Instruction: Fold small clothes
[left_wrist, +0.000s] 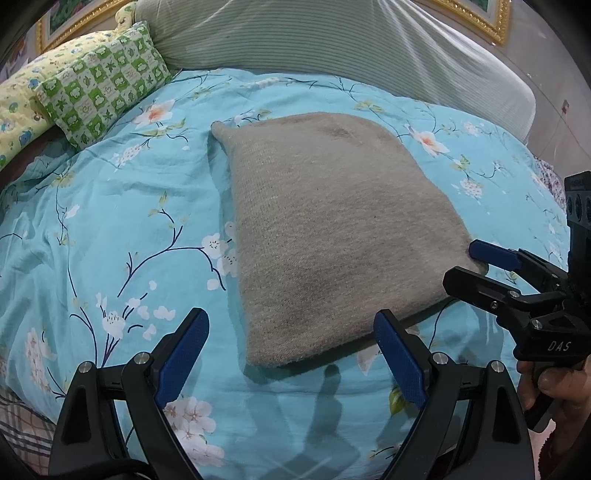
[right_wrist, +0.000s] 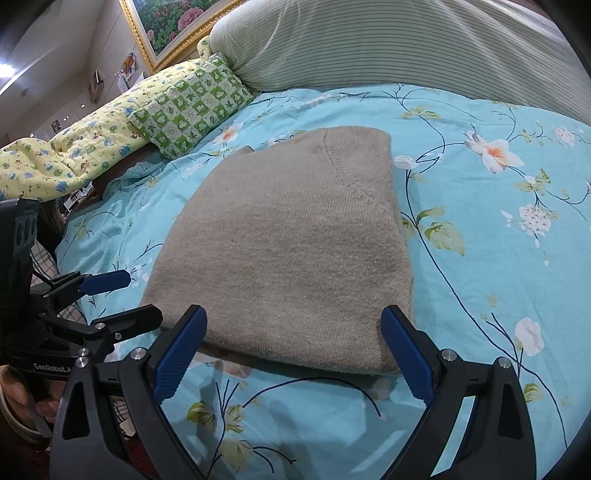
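A grey knitted garment (left_wrist: 332, 229) lies folded flat in a rough rectangle on the blue floral bedspread (left_wrist: 110, 221); it also shows in the right wrist view (right_wrist: 288, 251). My left gripper (left_wrist: 291, 328) is open and empty, just above the garment's near left edge. My right gripper (right_wrist: 293, 325) is open and empty at the garment's near edge. In the left wrist view the right gripper (left_wrist: 465, 264) shows at the garment's near right corner, jaws apart. In the right wrist view the left gripper (right_wrist: 144, 295) shows beside the garment's left corner, jaws apart.
A green checked pillow (left_wrist: 107, 92) and a yellow printed quilt (right_wrist: 74, 147) lie at the far left. A large striped pillow (left_wrist: 369, 48) lies along the back. A gold-framed picture (right_wrist: 166, 26) hangs behind. The bedspread (right_wrist: 498, 221) stretches right of the garment.
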